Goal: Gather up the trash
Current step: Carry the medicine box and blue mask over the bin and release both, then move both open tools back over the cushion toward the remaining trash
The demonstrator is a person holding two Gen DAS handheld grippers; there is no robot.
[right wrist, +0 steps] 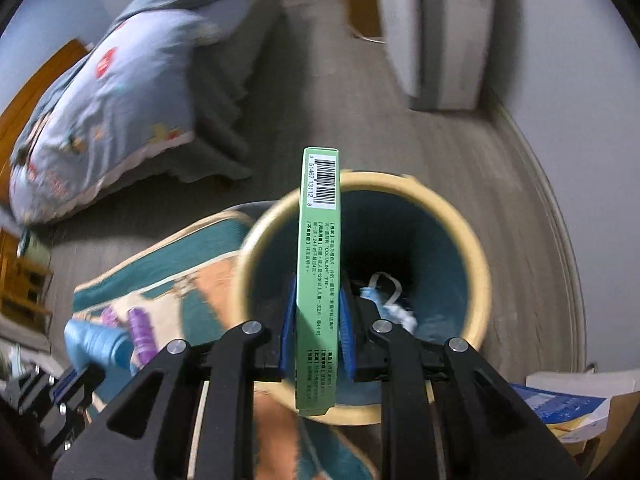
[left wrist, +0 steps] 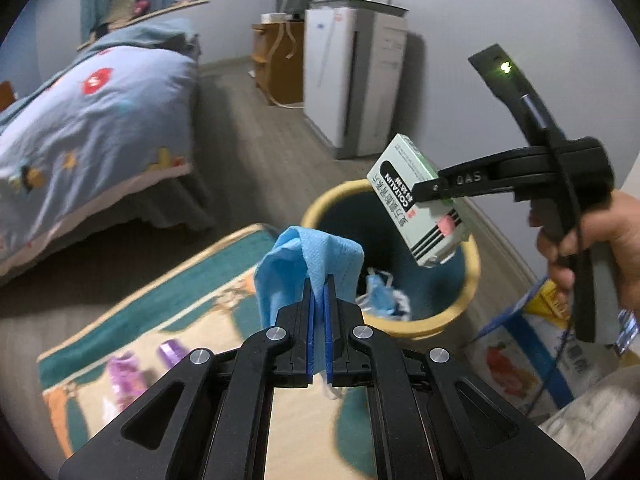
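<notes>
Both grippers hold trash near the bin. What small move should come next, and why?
Probably open the right gripper: its box hangs over the bin opening, so it should drop in. The left gripper with the mask is short of the rim.

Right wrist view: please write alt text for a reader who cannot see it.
The right tongs are shut on a green medicine box, held edge-on above a round bin with a yellow rim. Blue face masks lie at the bin's bottom; a patterned rug and a bed are beyond.
</notes>
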